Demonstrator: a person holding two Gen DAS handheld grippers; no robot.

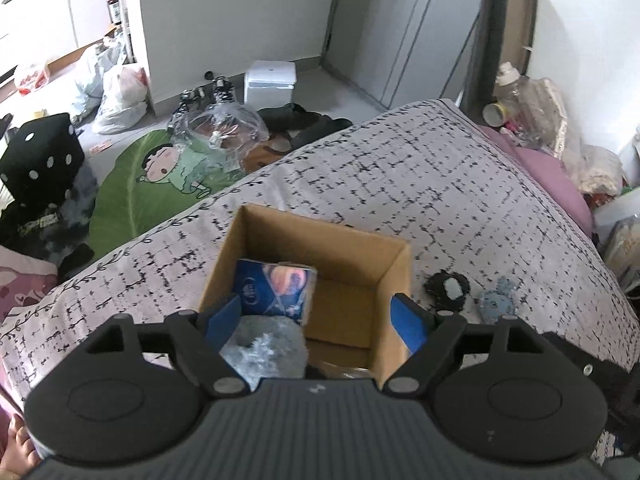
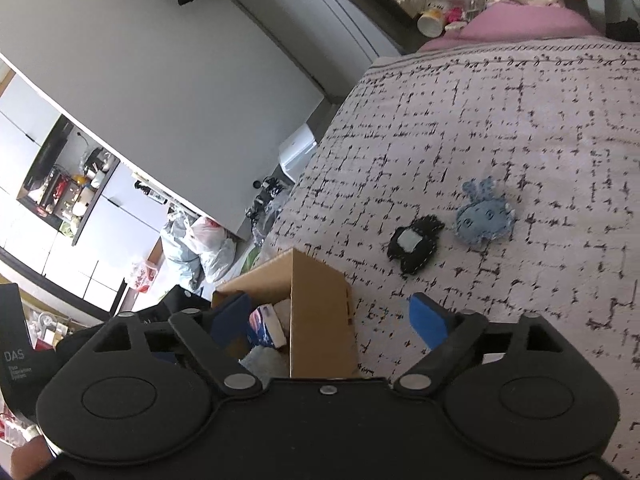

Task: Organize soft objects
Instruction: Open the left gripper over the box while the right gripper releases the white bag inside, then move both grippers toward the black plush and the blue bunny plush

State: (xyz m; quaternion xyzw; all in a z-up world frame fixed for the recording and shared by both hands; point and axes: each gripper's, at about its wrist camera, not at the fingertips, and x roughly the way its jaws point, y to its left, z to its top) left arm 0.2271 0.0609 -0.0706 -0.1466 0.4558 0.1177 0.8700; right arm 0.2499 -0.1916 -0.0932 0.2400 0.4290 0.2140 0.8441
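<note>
Grey plush (image 1: 264, 344) half hidden by gripper body, box (image 1: 394, 264) floor partly unseen (near wall)

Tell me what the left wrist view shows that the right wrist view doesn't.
Left wrist only: the floor of the cardboard box, the grey fluffy item below the blue printed box, and the green cartoon rug on the floor.

Right wrist only: the box's outer side wall and the open wall shelf of clutter.

Both: the box, the blue printed box in it, the black felt toy and the blue felt toy lying apart on the patterned bedspread, and each open, empty hand-held gripper.
</note>
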